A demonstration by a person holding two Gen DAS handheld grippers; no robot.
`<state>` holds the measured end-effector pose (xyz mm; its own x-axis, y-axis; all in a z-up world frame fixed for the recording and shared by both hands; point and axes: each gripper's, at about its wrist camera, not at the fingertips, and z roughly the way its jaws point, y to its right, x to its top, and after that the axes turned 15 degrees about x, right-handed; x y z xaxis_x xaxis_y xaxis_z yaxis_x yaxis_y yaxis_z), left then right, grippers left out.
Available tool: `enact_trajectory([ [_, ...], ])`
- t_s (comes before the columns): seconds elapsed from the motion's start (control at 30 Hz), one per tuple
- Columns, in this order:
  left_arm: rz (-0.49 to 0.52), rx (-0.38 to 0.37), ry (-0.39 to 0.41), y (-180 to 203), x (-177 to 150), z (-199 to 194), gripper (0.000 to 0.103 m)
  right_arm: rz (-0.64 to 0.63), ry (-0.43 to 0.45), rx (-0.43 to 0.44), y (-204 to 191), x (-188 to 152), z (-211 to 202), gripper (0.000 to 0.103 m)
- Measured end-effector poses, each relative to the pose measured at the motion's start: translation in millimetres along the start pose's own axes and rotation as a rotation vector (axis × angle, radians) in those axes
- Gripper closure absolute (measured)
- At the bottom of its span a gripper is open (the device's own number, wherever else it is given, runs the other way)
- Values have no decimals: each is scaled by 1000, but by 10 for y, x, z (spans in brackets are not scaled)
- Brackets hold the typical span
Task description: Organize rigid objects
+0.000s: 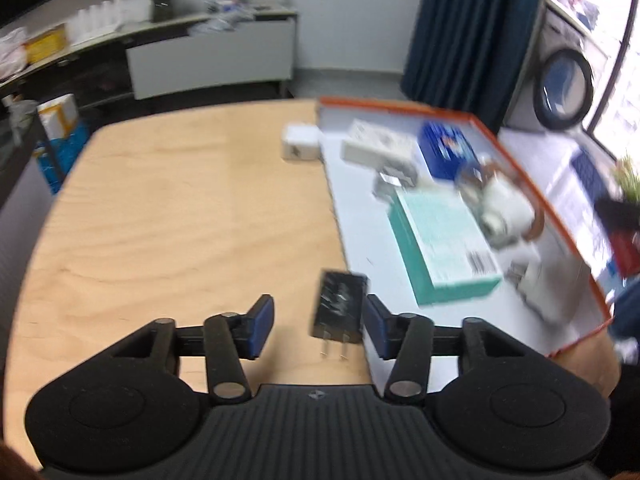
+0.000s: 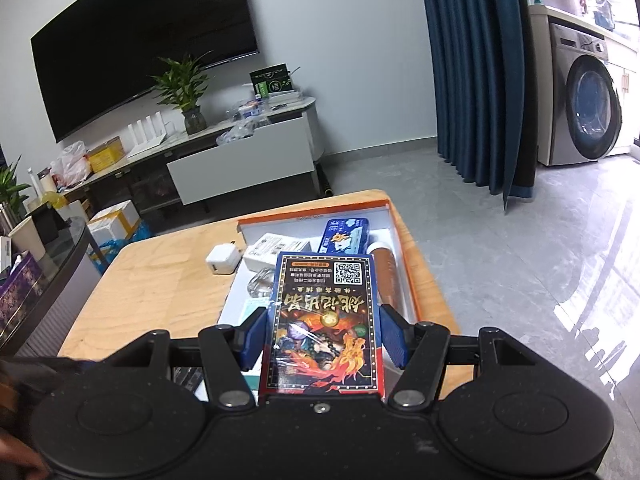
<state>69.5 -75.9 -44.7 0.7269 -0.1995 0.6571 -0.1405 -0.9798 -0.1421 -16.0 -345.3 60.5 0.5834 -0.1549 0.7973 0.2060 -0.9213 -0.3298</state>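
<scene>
My left gripper (image 1: 318, 326) is open; a black plug adapter (image 1: 340, 306) with two prongs lies between its fingers, close to the right finger, at the edge of the orange-rimmed tray (image 1: 520, 160). The tray holds a teal box (image 1: 444, 240), a blue tin (image 1: 448, 150), a white box (image 1: 376, 144) and a white charger (image 1: 504, 208). A white cube charger (image 1: 300, 142) sits on the wooden table beside the tray. My right gripper (image 2: 322, 334) is shut on a blue card box (image 2: 324, 320) with a fiery picture, held above the tray (image 2: 404, 248).
The wooden table (image 1: 180, 220) stretches to the left of the tray. A TV cabinet (image 2: 240, 156) with plant and clutter stands behind, a glass side table (image 2: 48, 264) at left, blue curtains (image 2: 476, 72) and a washing machine (image 2: 588, 108) at right.
</scene>
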Motion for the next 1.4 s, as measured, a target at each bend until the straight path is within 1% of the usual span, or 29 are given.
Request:
enact_trajectory([
  [0.07,11,2,-13,91,-3,103,51,-7,-3,-7,-9,0,10,32],
  [0.2,2,2,-42,107,39,314,52,0,-3,-12,6,-15,10,32],
  [0.23,6,1,-37,110,37,343,55,0,-2,-18,8,-14,10,32],
  [0.27,28,11,-24,134,36,343,66,-1,-1,-21,11,-16,6,32],
  [0.3,49,20,-16,159,36,325,67,2,3,-23,19,-16,-5,32],
  [0.37,40,2,-10,146,24,253,67,9,9,-28,36,-18,-26,32],
  [0.47,18,16,23,107,3,116,67,11,9,-40,59,-31,-60,32],
  [0.5,6,10,38,88,20,49,67,11,9,-42,61,-33,-66,32],
  [0.67,-52,0,133,92,254,-375,67,1,15,-36,6,-28,-113,32],
  [0.77,-54,-2,187,190,389,-641,67,-17,24,-29,-49,-2,-155,32],
  [0.87,-74,-15,213,256,478,-840,67,-29,36,-29,-90,26,-216,32],
  [1.0,-74,-12,233,421,557,-891,67,-37,50,-29,-133,60,-283,32],
  [1.17,-87,-24,236,462,509,-922,67,-47,47,-33,-166,59,-315,32],
  [1.4,-93,-14,228,454,478,-911,67,-71,29,-52,-225,56,-331,32],
])
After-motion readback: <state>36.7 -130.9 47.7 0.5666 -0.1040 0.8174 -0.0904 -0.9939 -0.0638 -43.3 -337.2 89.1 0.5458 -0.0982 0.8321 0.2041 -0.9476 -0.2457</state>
